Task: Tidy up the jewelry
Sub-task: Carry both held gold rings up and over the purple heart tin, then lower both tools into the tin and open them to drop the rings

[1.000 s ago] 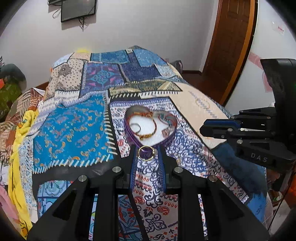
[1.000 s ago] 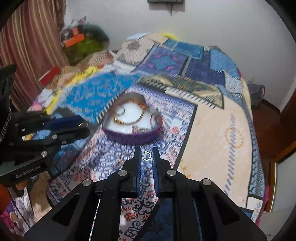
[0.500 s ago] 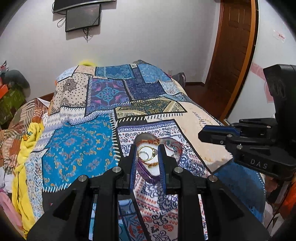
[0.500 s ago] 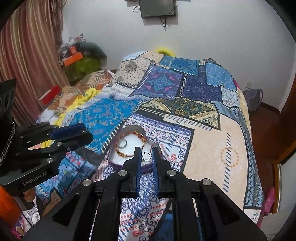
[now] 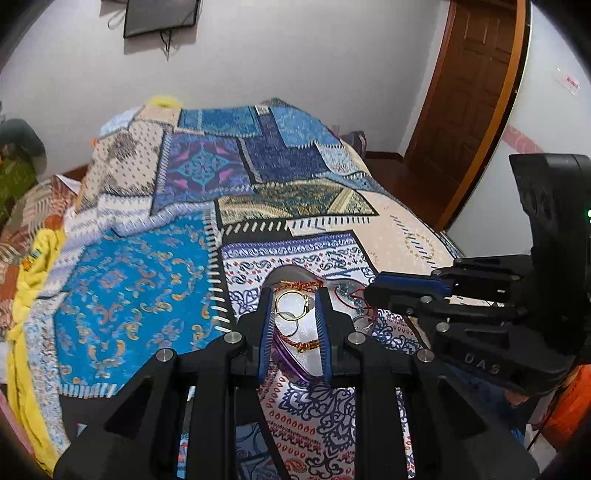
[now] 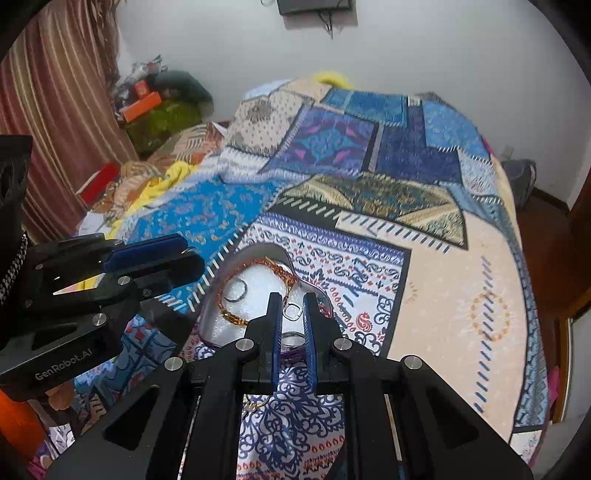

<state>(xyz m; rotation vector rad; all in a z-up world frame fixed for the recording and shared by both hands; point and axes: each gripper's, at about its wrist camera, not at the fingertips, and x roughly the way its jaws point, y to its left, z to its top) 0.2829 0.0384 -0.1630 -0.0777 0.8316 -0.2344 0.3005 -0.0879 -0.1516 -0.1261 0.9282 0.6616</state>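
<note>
A heart-shaped purple tray [image 6: 210,314] lies on the patterned bedspread and holds a beaded orange bracelet [image 6: 258,264] and a silver ring [image 6: 236,290]. My left gripper [image 5: 293,301] is shut on a gold ring [image 5: 291,303] and holds it over the tray [image 5: 295,369]. My right gripper [image 6: 293,309] is shut on a small silver ring [image 6: 293,311] and holds it over the tray's right side. A gold piece [image 6: 255,403] lies on the bedspread under the right gripper. Each gripper shows in the other's view, the right one [image 5: 391,291] and the left one [image 6: 155,254].
The patchwork bedspread [image 5: 147,288] covers the bed. Piled cloth and boxes [image 6: 147,110] lie at the far left by a striped curtain [image 6: 55,122]. A wooden door [image 5: 469,96] stands at the right. A screen [image 5: 159,16] hangs on the far wall.
Both grippers have moved forward over the tray, each with its ring still held. The tray now lies directly under the fingertips.
</note>
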